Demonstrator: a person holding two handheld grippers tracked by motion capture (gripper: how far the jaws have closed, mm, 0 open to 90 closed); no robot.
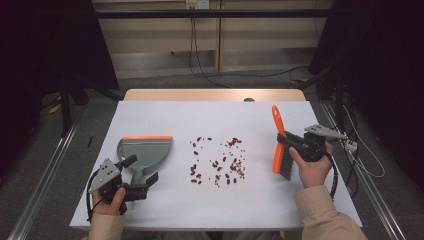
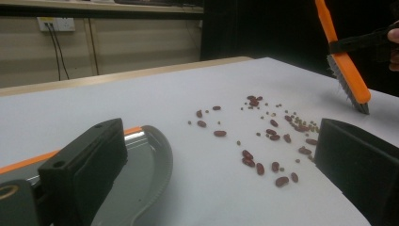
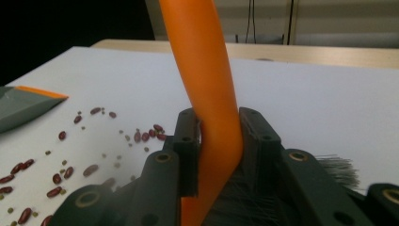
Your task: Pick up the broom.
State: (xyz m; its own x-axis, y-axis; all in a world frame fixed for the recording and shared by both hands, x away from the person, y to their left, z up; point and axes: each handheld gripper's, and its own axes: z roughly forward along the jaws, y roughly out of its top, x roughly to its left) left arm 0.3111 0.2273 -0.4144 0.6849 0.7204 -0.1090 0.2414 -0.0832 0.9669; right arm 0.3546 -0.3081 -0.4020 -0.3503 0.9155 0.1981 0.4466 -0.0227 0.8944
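While both tools are already in hand, the sweeping itself looks barely begun: the beans (image 1: 217, 161), dark red ones mixed with smaller pale grains, lie scattered across the middle of the tabletop (image 1: 165, 112), none of them in the dustpan (image 1: 142, 150). The right gripper (image 1: 292, 142) has its jaws pinching the brush (image 1: 278, 142) at the neck of its orange handle, and the right gripper view shows them pressed tight on either side; the brush hangs near the right edge with its bristles pointing down, just clear of the surface and apart from the spill. The left gripper (image 1: 137, 175) sits toward the near left corner with its jaws closed on the grey dustpan's handle, the pan flat and its orange lip toward the far edge. Every bean remains to be gathered and swept into the pan.
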